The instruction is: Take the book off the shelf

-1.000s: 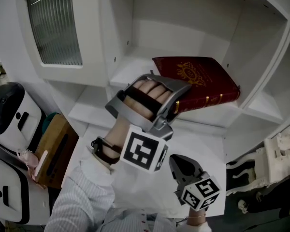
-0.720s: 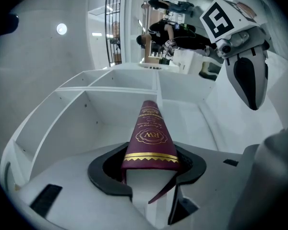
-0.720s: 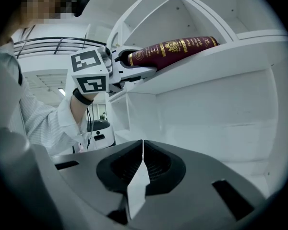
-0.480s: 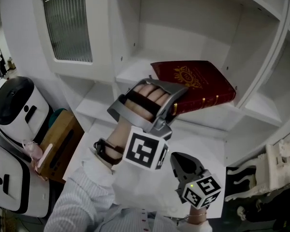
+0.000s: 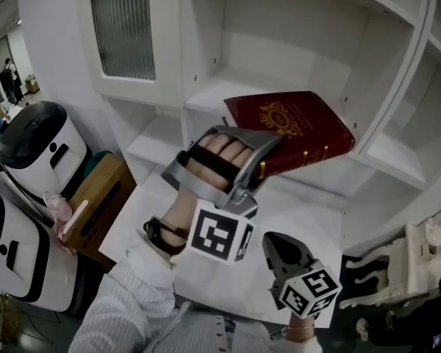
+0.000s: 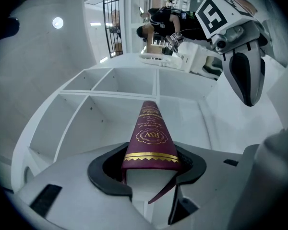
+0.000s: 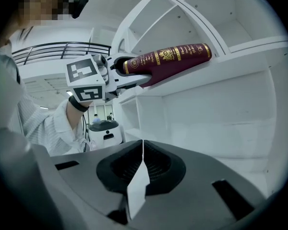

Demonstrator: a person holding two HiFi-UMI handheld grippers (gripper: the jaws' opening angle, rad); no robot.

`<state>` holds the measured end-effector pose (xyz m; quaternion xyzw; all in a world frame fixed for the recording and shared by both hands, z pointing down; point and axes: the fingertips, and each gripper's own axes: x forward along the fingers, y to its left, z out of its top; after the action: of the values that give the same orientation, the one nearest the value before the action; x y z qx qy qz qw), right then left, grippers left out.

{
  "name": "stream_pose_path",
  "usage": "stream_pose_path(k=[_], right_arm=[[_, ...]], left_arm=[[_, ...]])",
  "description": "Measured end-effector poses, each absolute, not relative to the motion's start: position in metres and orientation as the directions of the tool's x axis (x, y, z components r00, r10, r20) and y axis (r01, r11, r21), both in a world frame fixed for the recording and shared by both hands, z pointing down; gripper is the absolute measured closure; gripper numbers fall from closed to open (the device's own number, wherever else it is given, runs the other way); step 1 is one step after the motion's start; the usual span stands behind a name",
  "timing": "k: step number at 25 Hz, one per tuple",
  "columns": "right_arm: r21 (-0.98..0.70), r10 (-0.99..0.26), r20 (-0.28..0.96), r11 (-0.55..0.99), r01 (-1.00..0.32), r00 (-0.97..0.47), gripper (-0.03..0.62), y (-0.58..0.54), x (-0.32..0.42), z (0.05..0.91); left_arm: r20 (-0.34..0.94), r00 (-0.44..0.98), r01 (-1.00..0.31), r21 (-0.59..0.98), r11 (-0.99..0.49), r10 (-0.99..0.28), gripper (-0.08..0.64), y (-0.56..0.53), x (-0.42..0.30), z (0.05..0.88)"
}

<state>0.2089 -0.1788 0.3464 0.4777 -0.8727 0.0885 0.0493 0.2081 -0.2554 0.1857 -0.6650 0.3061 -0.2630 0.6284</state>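
- The book (image 5: 298, 120), dark red with gold print, lies tilted at the white shelf (image 5: 206, 98). Its far end is over the shelf board and its near end sticks out past the shelf's front edge.
- The left gripper (image 5: 267, 153), in front of the shelf, pinches the book's near end between its jaws.
- The right gripper (image 5: 273, 243) is below the shelf, with its jaws pressed together on nothing.

Head camera peers steeply down over the shelf (image 5: 206, 100). Left gripper view runs close along the book (image 6: 149, 138) into that shelf; right gripper view, lower, farther back, looks up at both.
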Motion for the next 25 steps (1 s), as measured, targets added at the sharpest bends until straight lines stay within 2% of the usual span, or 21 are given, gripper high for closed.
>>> stream_pose_path(k=[25], right_arm=[[-0.143, -0.739, 0.176, 0.634, -0.760, -0.650, 0.575, -0.089, 0.204, 0.359]], left_arm=[[-0.051, 0.584, -0.168, -0.984, -0.059, -0.810, 0.342, -0.147, 0.186, 0.188]])
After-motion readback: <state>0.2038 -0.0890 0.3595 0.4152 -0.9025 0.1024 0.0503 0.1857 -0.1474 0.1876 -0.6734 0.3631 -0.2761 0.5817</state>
